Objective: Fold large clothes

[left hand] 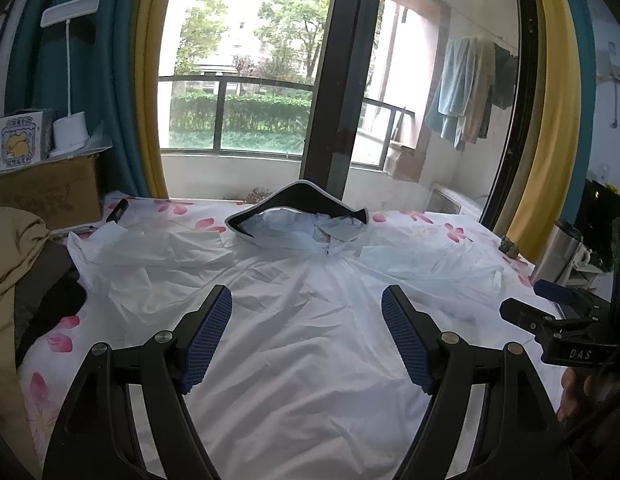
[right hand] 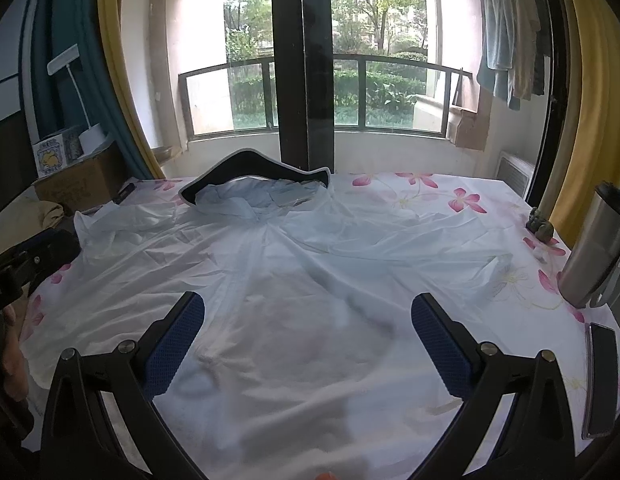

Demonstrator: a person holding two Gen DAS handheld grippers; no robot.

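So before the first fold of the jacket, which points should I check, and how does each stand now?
1. Left tongs open, holding nothing: ok.
2. Right tongs open, holding nothing: ok.
3. Jacket spread on the flowered sheet: ok.
4. Sleeves lie smooth: not ok; left sleeve is crumpled.
5. Hood flat: not ok, its brim stands up.
6. Phone and steel flask clear of the jacket: ok.
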